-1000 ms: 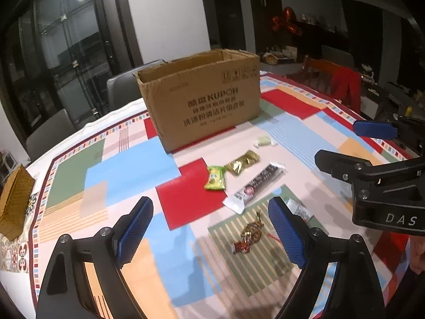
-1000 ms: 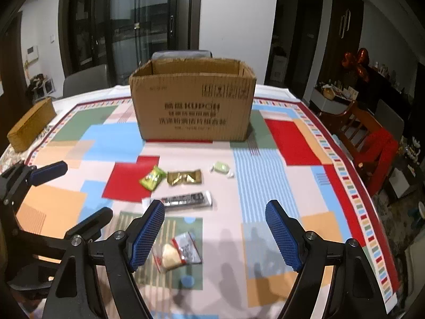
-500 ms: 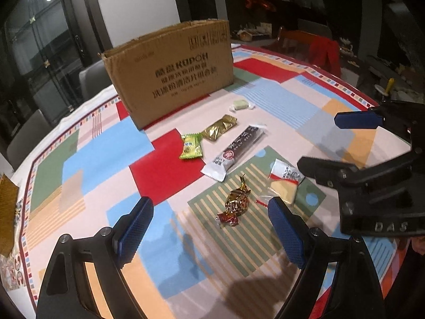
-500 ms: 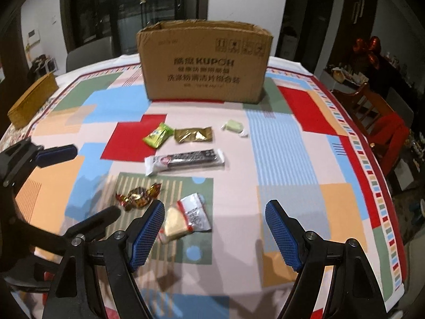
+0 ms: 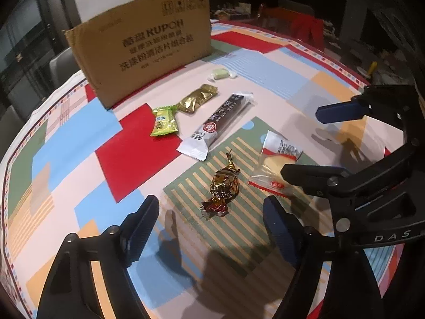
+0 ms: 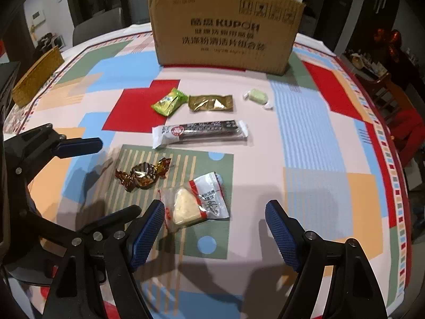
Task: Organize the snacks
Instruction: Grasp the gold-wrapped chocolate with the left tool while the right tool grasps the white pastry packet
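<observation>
Several snacks lie on the patchwork tablecloth before a cardboard box (image 5: 143,42) (image 6: 225,29): a green packet (image 5: 163,122), a gold packet (image 5: 198,98), a long dark bar (image 5: 217,125), a pale green candy (image 5: 221,74). A brown foil candy (image 5: 224,183) (image 6: 143,174) lies just ahead of my left gripper (image 5: 209,212) (image 6: 103,178), whose jaws are closing with no pad touching it. A clear packet with a pale cake (image 6: 196,202) (image 5: 276,162) sits beside the left finger of my open right gripper (image 6: 213,210) (image 5: 326,143).
A woven golden box (image 6: 37,77) sits at the table's far left edge. A grey chair (image 6: 98,30) stands behind the table, and a wooden chair with red cloth (image 6: 398,111) to the right. The two grippers hang close side by side.
Both grippers have sunk toward the table and tipped further down, so the snacks loom larger. The left jaws stand a little narrower; the right jaws are unchanged.
</observation>
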